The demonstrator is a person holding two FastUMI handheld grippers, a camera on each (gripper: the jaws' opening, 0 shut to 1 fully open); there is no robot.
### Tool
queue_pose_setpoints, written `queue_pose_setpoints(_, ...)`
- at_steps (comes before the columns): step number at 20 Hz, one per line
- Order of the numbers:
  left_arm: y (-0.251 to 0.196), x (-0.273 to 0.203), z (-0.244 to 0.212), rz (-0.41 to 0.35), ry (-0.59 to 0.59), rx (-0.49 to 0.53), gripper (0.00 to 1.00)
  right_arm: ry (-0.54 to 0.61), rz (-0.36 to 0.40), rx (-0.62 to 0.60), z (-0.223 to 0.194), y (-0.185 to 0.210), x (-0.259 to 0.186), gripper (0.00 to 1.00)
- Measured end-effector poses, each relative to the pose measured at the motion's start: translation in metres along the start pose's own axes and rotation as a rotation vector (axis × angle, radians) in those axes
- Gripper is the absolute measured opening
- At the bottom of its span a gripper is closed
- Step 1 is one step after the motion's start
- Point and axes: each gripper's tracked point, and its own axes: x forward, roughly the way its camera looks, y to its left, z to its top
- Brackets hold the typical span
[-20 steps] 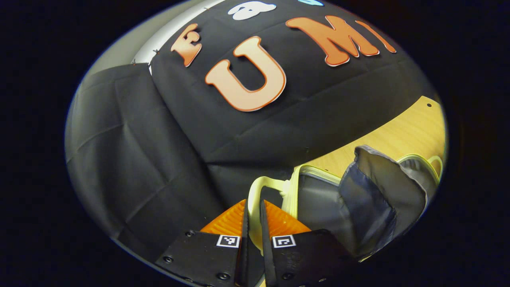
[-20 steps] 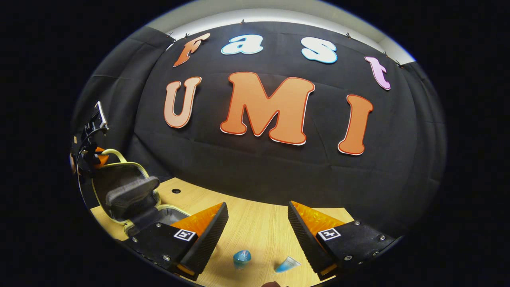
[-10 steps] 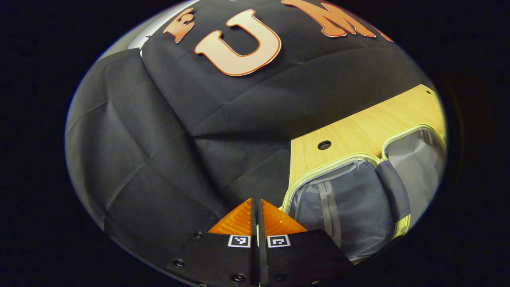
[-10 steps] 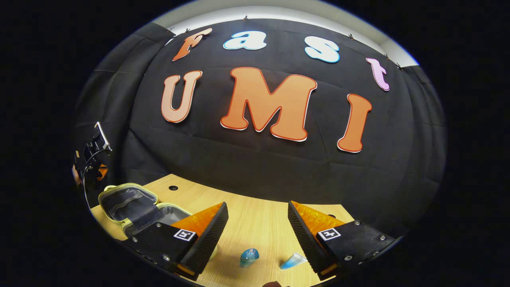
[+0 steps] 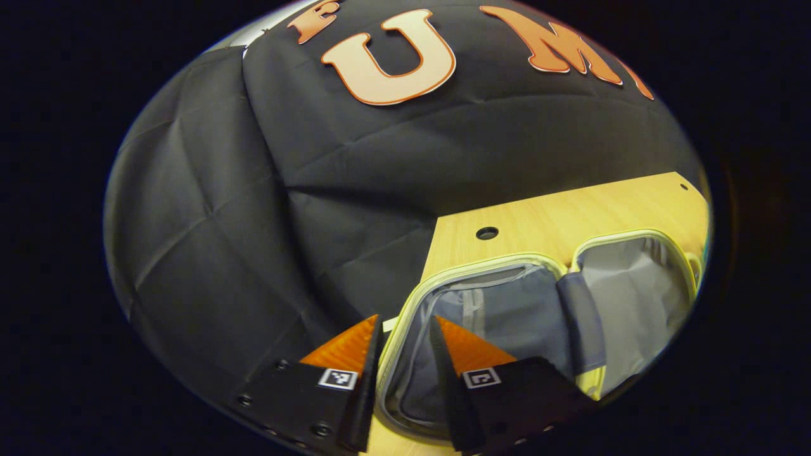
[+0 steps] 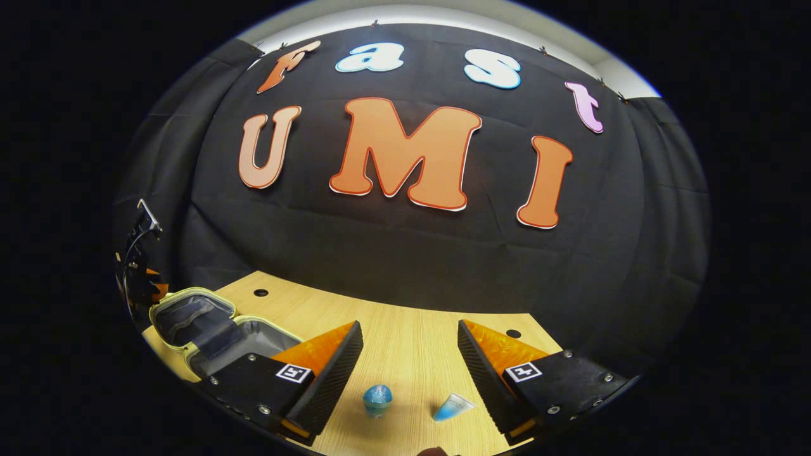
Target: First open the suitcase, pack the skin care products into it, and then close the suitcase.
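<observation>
The grey-lined, yellow-trimmed fabric suitcase [image 5: 507, 316] lies open on the wooden table [image 6: 405, 342]. Our left gripper [image 5: 405, 335] is released; our right gripper [image 6: 408, 354], spread wide, should descend squarely over the small blue bottle [image 6: 377, 399].

Grey-lined suitcase [image 5: 507, 310] open flat; two small blue skincare items [image 6: 377, 399] nearby.

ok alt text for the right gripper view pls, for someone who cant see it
The right gripper hangs open over a light wooden table, with a small blue bottle and a small blue tube lying ahead of its fingers. To the left, a grey-lined suitcase with pale yellow trim lies open flat.
</observation>
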Motion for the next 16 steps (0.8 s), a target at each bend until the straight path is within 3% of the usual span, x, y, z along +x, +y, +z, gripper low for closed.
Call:
queue_pose_setpoints(2, -0.013, -0.011, 0.012, -0.018, -0.024, 0.0, 0.62, 0.003, 0.006, 0.006, -0.003, -0.003, -0.001, 0.95)
queue_pose_setpoints(4, -0.034, -0.025, 0.02, -0.054, -0.05, -0.004, 0.87, 0.007, 0.01, 0.011, -0.008, -0.01, -0.002, 0.95)
queue_pose_setpoints(9, -0.098, -0.058, 0.042, -0.133, -0.107, 0.033, 0.95, 0.012, 0.02, 0.02, -0.022, -0.029, -0.006, 0.95)
queue_pose_setpoints(16, -0.2, -0.12, 0.076, -0.277, -0.198, 0.043, 0.97, 0.046, 0.063, 0.01, -0.049, -0.059, -0.01, 0.95)
